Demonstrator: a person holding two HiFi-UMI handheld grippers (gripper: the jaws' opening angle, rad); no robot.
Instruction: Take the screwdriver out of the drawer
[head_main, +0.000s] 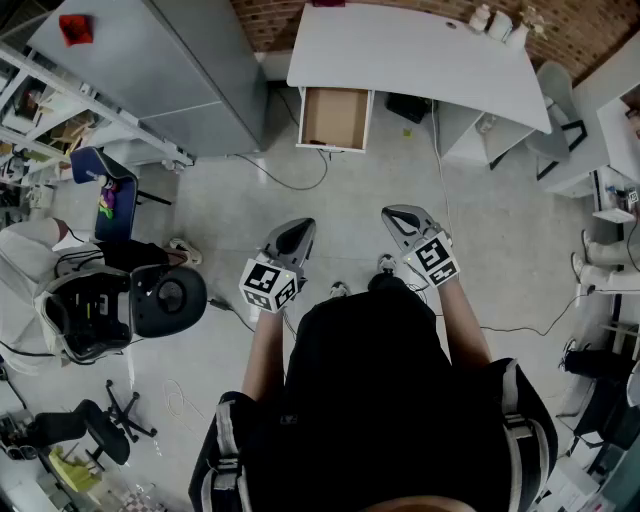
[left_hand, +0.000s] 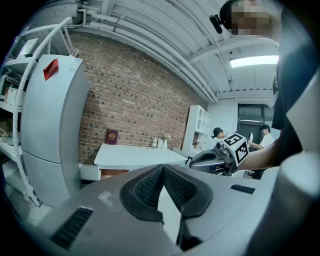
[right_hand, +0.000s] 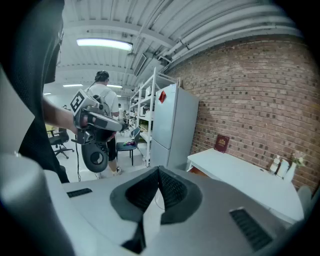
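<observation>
An open wooden drawer (head_main: 335, 118) sticks out from under the white desk (head_main: 420, 60), well ahead of me across the floor. Its inside looks bare and brown from here, and I cannot make out a screwdriver in it. My left gripper (head_main: 293, 232) and right gripper (head_main: 400, 215) are held side by side at waist height, both pointing toward the desk and far from the drawer. In the left gripper view the left gripper (left_hand: 163, 166) has its pads touching at the tip, with nothing between them. The right gripper (right_hand: 159, 170) is shut the same way, also with nothing in it.
A tall grey fridge (head_main: 170, 70) stands left of the desk, with metal shelving (head_main: 60, 100) beyond it. A blue chair (head_main: 110, 190) and a black stool (head_main: 165, 295) sit at my left. Cables (head_main: 290, 180) trail over the floor. Bottles (head_main: 495, 22) stand on the desk's far right.
</observation>
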